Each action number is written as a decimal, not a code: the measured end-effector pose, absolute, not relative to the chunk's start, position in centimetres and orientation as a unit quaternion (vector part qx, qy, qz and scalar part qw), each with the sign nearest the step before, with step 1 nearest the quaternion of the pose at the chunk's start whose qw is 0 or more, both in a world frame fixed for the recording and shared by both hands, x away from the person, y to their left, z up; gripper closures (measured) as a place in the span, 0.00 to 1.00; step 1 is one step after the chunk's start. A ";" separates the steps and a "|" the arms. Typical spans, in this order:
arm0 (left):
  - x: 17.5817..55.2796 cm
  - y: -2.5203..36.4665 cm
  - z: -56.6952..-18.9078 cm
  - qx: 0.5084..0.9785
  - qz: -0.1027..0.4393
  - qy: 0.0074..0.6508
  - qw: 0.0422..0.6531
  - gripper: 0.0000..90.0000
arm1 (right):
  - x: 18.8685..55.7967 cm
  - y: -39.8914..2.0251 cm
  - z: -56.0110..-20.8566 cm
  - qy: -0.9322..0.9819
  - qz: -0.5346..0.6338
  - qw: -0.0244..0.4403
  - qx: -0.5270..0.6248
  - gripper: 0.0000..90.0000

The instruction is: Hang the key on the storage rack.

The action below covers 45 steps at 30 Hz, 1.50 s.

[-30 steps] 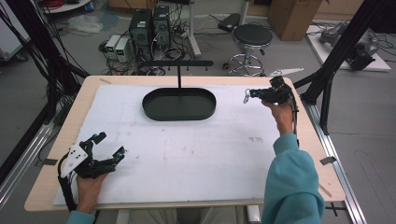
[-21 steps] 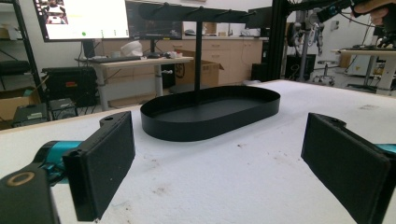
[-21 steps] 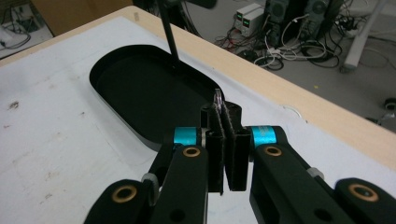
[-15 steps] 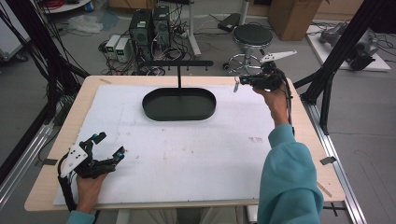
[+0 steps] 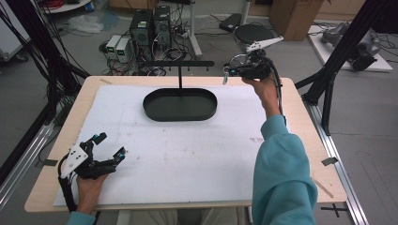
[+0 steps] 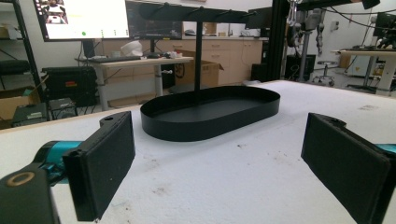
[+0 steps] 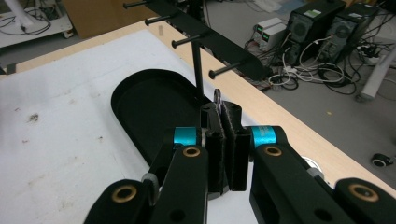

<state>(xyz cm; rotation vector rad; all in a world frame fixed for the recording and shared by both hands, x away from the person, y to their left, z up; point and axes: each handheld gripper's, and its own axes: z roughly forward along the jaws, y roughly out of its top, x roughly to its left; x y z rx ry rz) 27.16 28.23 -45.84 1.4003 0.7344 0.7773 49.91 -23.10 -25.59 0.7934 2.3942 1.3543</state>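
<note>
My left gripper [image 5: 109, 147] rests low over the white mat [image 5: 187, 154] near the table's front left corner, my left hand [image 5: 89, 185] wrapped around its handle. Its jaws stand wide apart with nothing between them. In the left gripper view the two black pads [image 6: 105, 163] frame bare mat, and beyond them, well ahead of this gripper, sits the black oval tray [image 6: 210, 112]. A thin upright post [image 6: 199, 56] rises from the tray's far side and carries a black crossbar [image 6: 196, 11] with short pegs.

Moving right across the high view, the tray [image 5: 180, 104] lies on the far half of the mat, between my two grippers but much nearer the right one. The crossbar [image 5: 177, 63] spans above its far edge.

My right gripper [image 5: 231, 71] is lifted above the table's far edge, just right of the crossbar's end, held by my right hand [image 5: 263, 86] at the end of a teal sleeve [image 5: 281, 173]. Its jaws are pressed nearly together on a small thin object [image 7: 217, 97] whose grey edge pokes up above the pads; I cannot tell what it is. In the right gripper view the tray [image 7: 154, 107] lies below and ahead of these jaws, the post [image 7: 197, 70] stands just beyond them, and the pegs [image 7: 224, 70] jut from the crossbar above. Computer towers [image 5: 150, 26] and cables sit on the floor beyond the table [image 5: 300, 122].
</note>
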 end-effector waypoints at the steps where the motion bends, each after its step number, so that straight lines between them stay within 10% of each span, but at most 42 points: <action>1: 27.2 28.2 -45.8 0.613 0.341 0.321 0.636 0.11 | 50.1 -22.8 -25.4 0.832 0.463 0.139 0.272 0.99; 45: 27.2 28.3 -45.8 0.613 0.338 0.322 0.637 0.11 | 54.2 -17.6 -27.7 0.851 0.450 0.090 0.255 0.99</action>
